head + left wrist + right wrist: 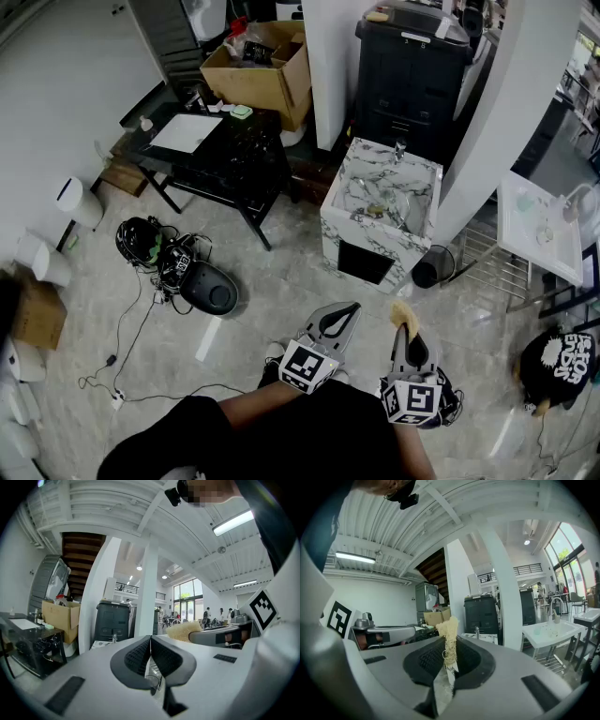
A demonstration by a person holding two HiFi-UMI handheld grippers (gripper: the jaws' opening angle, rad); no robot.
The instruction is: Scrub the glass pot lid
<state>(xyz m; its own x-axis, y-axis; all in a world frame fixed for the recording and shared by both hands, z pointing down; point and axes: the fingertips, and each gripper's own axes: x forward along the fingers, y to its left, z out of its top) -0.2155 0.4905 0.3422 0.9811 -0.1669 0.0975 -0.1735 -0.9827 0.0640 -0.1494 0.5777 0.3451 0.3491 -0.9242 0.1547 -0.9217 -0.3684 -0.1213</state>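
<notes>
The person stood on the grey floor (281, 281), well apart from a white marble sink (349, 230). Something clear lay down in the sink's bowl. It looked like the glass pot lid (392, 214), but it was too small to be sure. A small tap (400, 148) stood at the far rim.

Both claws were held up close to the person's body, side by side and pointing toward the sink. The left claw (352, 307) was closed, its two dark pads pressed together, and its own view (151, 640) showed nothing gripped between them. The right claw (405, 324) was closed too, and it pinched a yellow scrub pad (402, 311). In the right claw's own view (449, 645) the scrub pad (447, 629) stuck up from between the pads, thin and fuzzy. The left claw's view also showed the scrub pad (183, 631) just beside it.

Farther off to the left stood a black counter (234, 159) with a white sheet (186, 132) on it, and behind it a cardboard box (267, 80). A tall black bin (412, 75) stood behind the sink. Black cables (141, 319) lay on the floor.
</notes>
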